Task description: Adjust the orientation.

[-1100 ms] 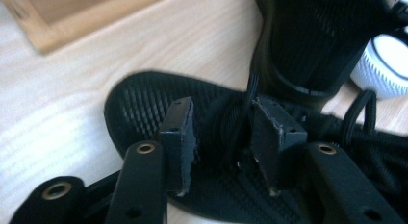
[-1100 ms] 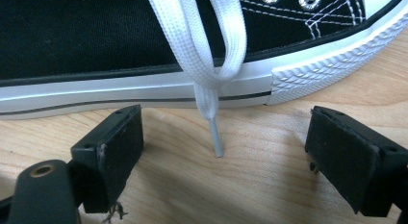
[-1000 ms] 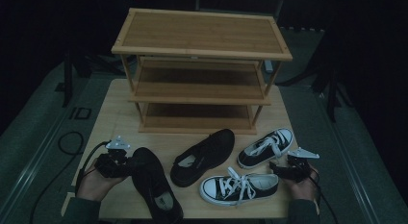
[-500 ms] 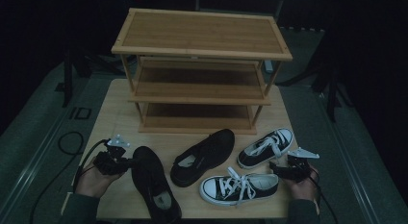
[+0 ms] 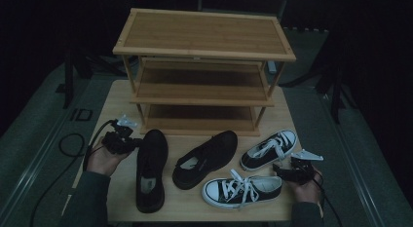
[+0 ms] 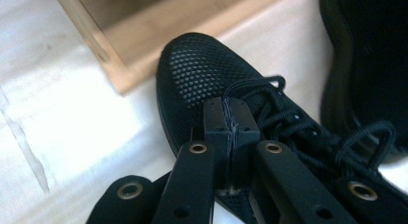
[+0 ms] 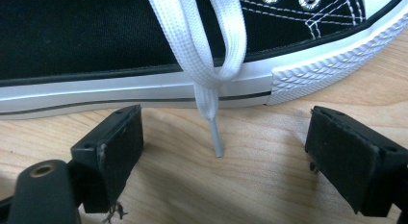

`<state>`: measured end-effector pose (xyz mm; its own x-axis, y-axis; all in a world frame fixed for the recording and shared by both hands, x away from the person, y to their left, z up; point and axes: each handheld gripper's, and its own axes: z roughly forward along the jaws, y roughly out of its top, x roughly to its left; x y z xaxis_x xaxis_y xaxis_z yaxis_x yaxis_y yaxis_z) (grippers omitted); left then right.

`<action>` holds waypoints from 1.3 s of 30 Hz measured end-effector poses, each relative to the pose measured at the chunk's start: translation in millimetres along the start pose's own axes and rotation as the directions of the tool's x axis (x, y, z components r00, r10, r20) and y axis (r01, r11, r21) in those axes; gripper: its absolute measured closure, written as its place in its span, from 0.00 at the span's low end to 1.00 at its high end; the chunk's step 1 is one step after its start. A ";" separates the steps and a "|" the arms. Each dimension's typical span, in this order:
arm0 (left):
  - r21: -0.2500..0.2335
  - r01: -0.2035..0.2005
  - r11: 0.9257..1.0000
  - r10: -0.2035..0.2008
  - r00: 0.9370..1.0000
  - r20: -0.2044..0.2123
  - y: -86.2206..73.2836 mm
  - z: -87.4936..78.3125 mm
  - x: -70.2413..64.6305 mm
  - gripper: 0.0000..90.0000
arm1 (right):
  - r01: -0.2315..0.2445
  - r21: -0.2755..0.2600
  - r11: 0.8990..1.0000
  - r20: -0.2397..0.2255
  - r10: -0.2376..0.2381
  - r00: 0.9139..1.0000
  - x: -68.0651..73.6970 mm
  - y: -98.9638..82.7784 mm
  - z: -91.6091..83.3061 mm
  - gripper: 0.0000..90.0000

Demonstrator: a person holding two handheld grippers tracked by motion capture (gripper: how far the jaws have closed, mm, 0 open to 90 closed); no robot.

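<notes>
Left gripper: the left gripper (image 6: 231, 119) has its jaws pressed together, clamped on the side edge of the black mesh shoe (image 6: 211, 84), above the laces; in the high view the left gripper (image 5: 130, 139) sits at the lower left of the frame.
What changed: a second ago this shoe lay angled toward the bottom edge with its toe away from the rack; now it lies nearly straight, toe drawn up toward the wooden shoe rack (image 5: 204, 47), and the jaws have gone from part-open to closed on it.
Meaning: I judge the shoe is gripped and on its way to a shelf, probably the lowest one.
Right gripper: the right gripper (image 7: 226, 152) stands wide, holding nothing, unmoved at the lower right, just beside the black-and-white sneaker (image 7: 144, 51), whose white lace tip (image 7: 216, 140) hangs between the jaws.
Others: the second black shoe (image 5: 207, 156) and the other sneaker (image 5: 268, 149) lie in the lower middle.
</notes>
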<state>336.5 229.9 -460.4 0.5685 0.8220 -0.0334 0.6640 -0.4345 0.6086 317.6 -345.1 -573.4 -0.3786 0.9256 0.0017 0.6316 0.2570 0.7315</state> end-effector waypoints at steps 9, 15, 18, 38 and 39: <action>-0.114 0.033 0.993 -0.034 0.999 -0.009 31.0 -6.1 9.6 1.00 | 0.001 0.000 1.000 0.001 -0.001 1.000 -0.1 0.0 0.0 0.15; -0.072 0.028 0.997 -0.029 1.000 -0.011 25.6 -1.8 8.4 1.00 | 0.001 0.000 1.000 0.000 -0.001 1.000 0.0 0.0 0.0 0.15; -0.051 0.022 0.998 -0.022 1.000 0.003 17.4 -2.5 5.7 0.96 | 0.000 0.000 1.000 0.000 0.000 1.000 0.0 0.0 0.0 0.15; -0.066 -0.045 0.997 0.051 0.995 0.091 -24.6 -38.7 -45.4 0.79 | 0.000 0.000 1.000 0.000 0.000 1.000 0.0 0.0 0.0 0.15; -0.064 -0.043 0.997 0.050 0.994 0.100 -26.3 -38.1 -47.2 0.80 | 0.000 0.000 1.000 0.000 0.000 1.000 0.0 0.0 0.0 0.15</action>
<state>273.7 216.6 -444.6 0.6466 0.7584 -0.0824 0.6063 -0.4453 0.6589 317.6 -345.1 -573.4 -0.3786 0.9255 0.0015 0.6315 0.2572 0.7315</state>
